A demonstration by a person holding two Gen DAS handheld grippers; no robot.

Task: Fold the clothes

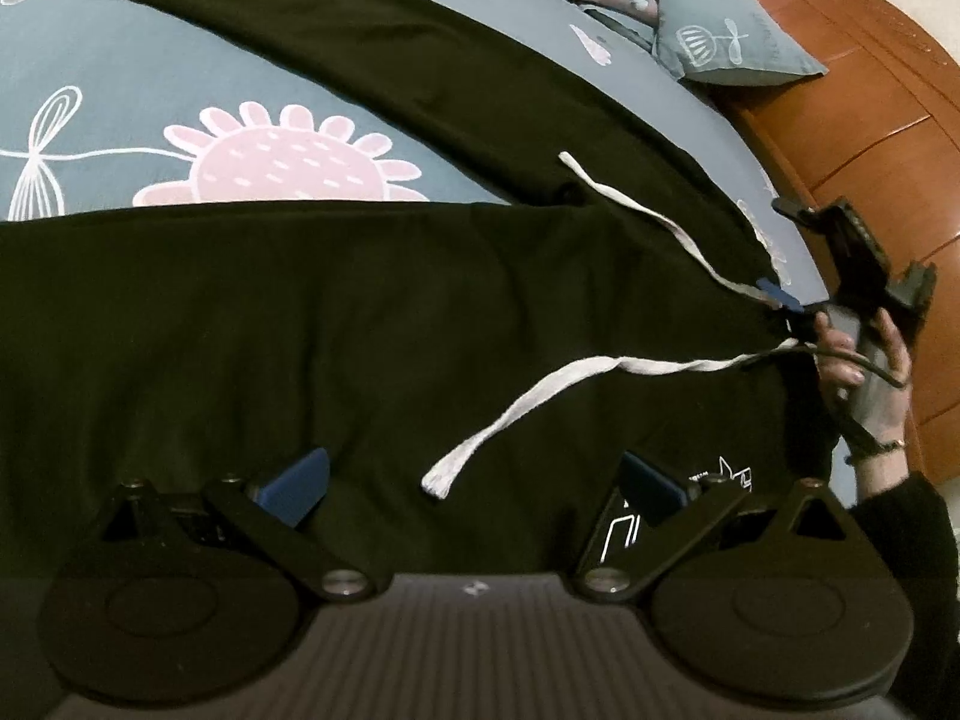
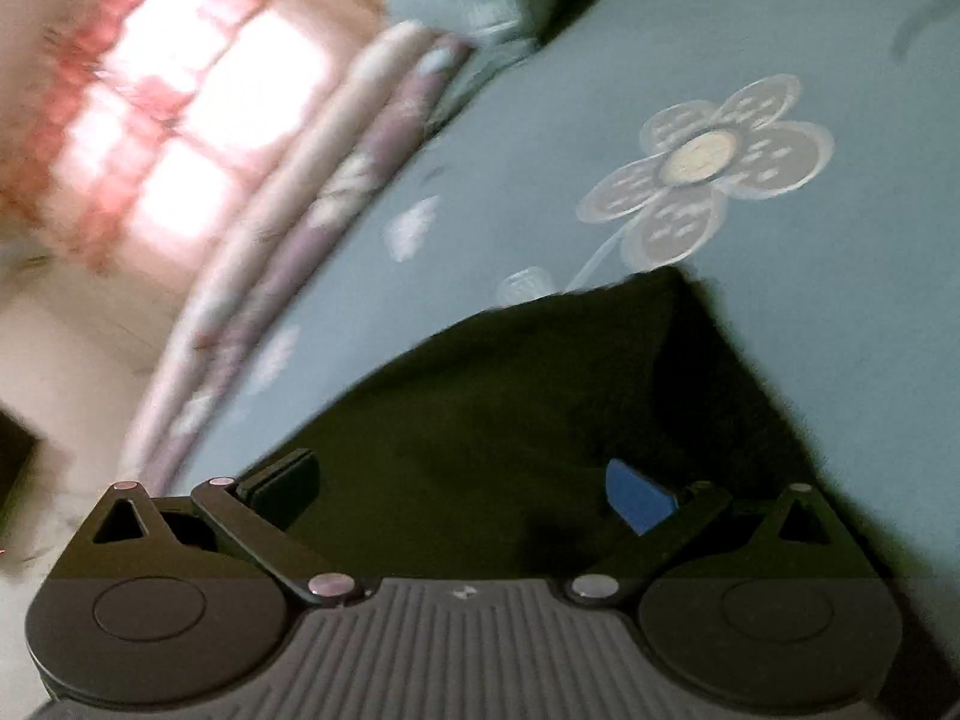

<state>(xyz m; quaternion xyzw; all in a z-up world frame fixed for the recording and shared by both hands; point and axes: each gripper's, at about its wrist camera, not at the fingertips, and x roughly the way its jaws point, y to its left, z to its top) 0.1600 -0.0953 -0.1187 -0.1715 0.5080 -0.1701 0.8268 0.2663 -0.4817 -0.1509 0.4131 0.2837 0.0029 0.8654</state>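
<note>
Black trousers (image 1: 372, 312) lie spread on the flowered bed (image 1: 150, 78), white drawstring (image 1: 540, 396) loose across them. Left tool (image 1: 474, 486) gapes wide above the fabric; right tool (image 2: 462, 492), also wide, sits at the waistband. Pillow (image 1: 720, 30) and wooden headboard (image 1: 870, 90) stand beyond.

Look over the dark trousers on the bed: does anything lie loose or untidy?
Yes. The white drawstring trails loose across the black trousers, one end toward the left gripper, the other up the far leg, not tucked in.

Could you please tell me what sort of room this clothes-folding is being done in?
Most likely a bedroom: the black trousers lie on a floral bedsheet, with a matching pillow against a wooden headboard.
</note>
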